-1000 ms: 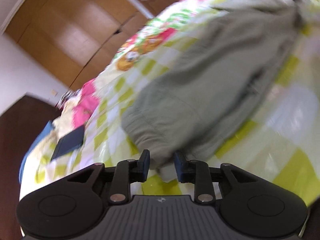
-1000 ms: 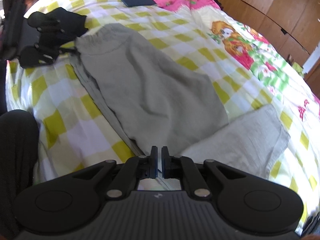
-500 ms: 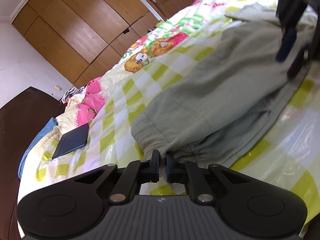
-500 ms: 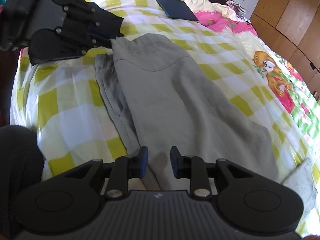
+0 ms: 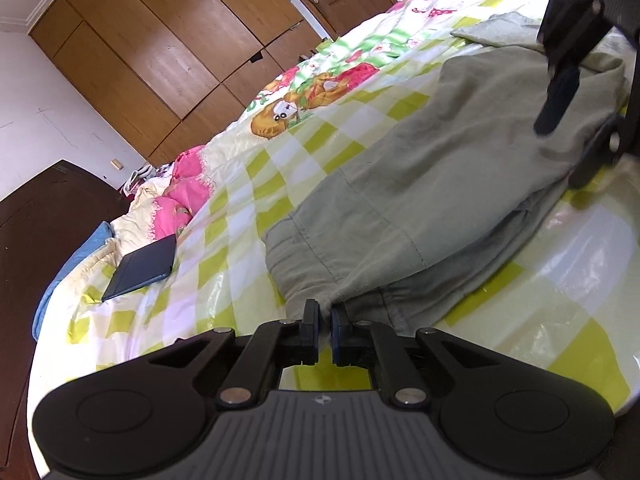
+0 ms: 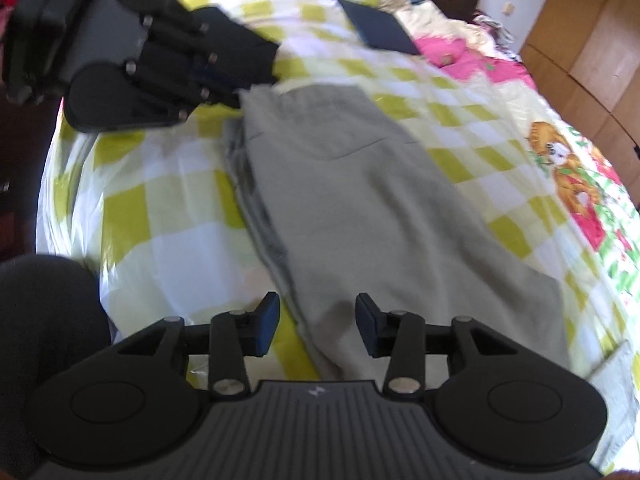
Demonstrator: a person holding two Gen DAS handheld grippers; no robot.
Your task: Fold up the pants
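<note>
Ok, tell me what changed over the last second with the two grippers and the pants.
The left gripper closed from open onto the waistband corner of the pants. The right gripper, shut a second ago, opened wide and now hangs over the folded leg end, letting go of whatever it held. The pants now lie doubled lengthwise. The dark tablet and the checked bedspread stayed put.

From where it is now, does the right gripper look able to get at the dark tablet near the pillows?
Probably not without moving well forward. The right gripper hangs open over the pants, and the tablet lies far up the bed, past the waistband that the left gripper pinches.
</note>
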